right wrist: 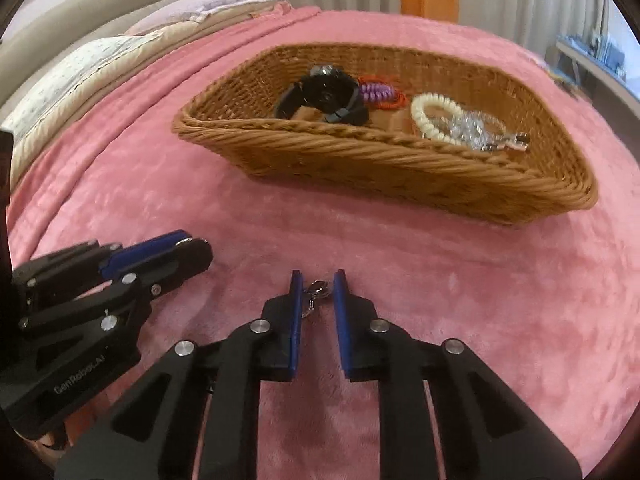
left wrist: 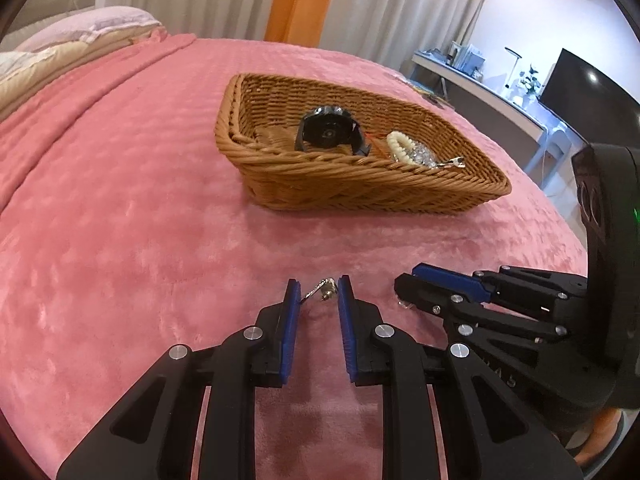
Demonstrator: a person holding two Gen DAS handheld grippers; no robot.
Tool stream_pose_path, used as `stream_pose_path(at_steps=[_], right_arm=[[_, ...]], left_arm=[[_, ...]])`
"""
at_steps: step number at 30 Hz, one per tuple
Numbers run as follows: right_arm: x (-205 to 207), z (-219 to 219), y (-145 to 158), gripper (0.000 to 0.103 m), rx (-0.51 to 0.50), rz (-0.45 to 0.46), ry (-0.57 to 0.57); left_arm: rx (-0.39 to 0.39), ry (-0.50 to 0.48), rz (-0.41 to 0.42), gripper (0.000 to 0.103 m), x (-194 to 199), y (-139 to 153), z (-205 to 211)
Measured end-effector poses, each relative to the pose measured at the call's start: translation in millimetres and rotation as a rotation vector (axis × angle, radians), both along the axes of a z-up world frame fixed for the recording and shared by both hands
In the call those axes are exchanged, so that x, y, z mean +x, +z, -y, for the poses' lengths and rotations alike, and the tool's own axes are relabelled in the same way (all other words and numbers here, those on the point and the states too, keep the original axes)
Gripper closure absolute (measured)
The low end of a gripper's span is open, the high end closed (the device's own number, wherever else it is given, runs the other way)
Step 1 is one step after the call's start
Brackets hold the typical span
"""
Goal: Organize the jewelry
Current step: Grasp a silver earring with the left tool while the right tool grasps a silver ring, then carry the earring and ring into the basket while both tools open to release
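Observation:
A wicker basket [left wrist: 320, 184] [right wrist: 400, 168] sits on the pink bedspread. It holds a black watch [left wrist: 328, 130] [right wrist: 324, 94], a white bead bracelet [left wrist: 400, 146] [right wrist: 432, 116], a silver piece [right wrist: 480, 130] and purple and red coils [right wrist: 378, 94]. My left gripper [left wrist: 319, 294] has its blue pads closed on a small silver earring [left wrist: 324, 290] low over the blanket. My right gripper [right wrist: 317, 290] is closed on another small silver earring [right wrist: 316, 292]. The two grippers are side by side, in front of the basket.
The pink blanket [left wrist: 140, 220] covers the bed, with pillows [right wrist: 100, 60] at the far left. Curtains hang behind. A desk with a monitor [left wrist: 580, 84] stands at the right, past the bed's edge.

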State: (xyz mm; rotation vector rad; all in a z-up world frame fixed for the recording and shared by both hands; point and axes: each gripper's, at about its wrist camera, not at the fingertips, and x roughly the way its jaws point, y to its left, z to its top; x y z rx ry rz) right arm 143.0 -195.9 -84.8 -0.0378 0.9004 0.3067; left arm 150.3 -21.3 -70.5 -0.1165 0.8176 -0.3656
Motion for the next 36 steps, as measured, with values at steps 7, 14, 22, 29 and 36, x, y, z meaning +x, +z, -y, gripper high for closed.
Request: stream_pose_path(at_steps=[7,14,22,29,36], right_arm=[[-23.8,13.9,27.4,0.092,0.045,0.074,0.003],[-29.3,42.1,97.2,0.092,0.104,0.21,-0.032],[27.1,59.1,149.2,0.092,0.102,0.295,-0.079],[99.5,73.6,118.5,0.092,0.114,0.2,-0.116],[146.1,79.5,64.1,0.092,0.162,0.033,-0.102]], left_arm=[[-0.022,-0.016,0.087,0.085,-15.2,26.0,-1.6],[-0.065,-0.024,0.195,0.085,-20.4,86.4,-2.4],[-0.111,-0.046,0.295,0.085,20.7,139.3,17.7],[-0.092,-0.003,0.271,0.085,72.7,116.4,35.4],[-0.081,0.005,0.173,0.085,103.7,65.2,43.1]])
